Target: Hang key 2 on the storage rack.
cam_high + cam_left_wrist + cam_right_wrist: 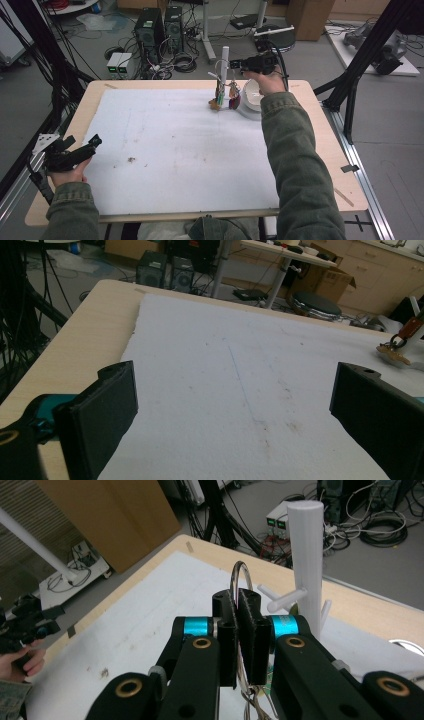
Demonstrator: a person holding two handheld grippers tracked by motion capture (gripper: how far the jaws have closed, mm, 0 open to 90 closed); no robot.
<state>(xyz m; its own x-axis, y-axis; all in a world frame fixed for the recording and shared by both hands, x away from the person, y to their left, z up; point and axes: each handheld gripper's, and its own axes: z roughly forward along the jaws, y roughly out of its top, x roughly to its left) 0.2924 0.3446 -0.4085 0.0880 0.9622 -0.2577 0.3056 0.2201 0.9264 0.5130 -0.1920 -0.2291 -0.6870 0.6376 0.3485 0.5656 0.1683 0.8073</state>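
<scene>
While our left gripper (92, 141) lay idle at the near left edge of the table (320, 125), its jaws spread wide over the white mat (175, 145) with nothing between them, we worked at the far side with the right gripper (236, 630). Its jaws were pressed together on a thin metal key ring (239, 577), which stood up above the pads, while the rest of the ring and what hung from it dropped below them. We held the ring just beside the white peg stand (307, 555), near one of its short side pegs; whether ring and peg touched we could not tell. In the high view the stand rose at the mat's far edge, with coloured keychains (226, 96) hanging at its foot and a white bowl (250, 100) just beside it, partly under our right hand (270, 82).
</scene>
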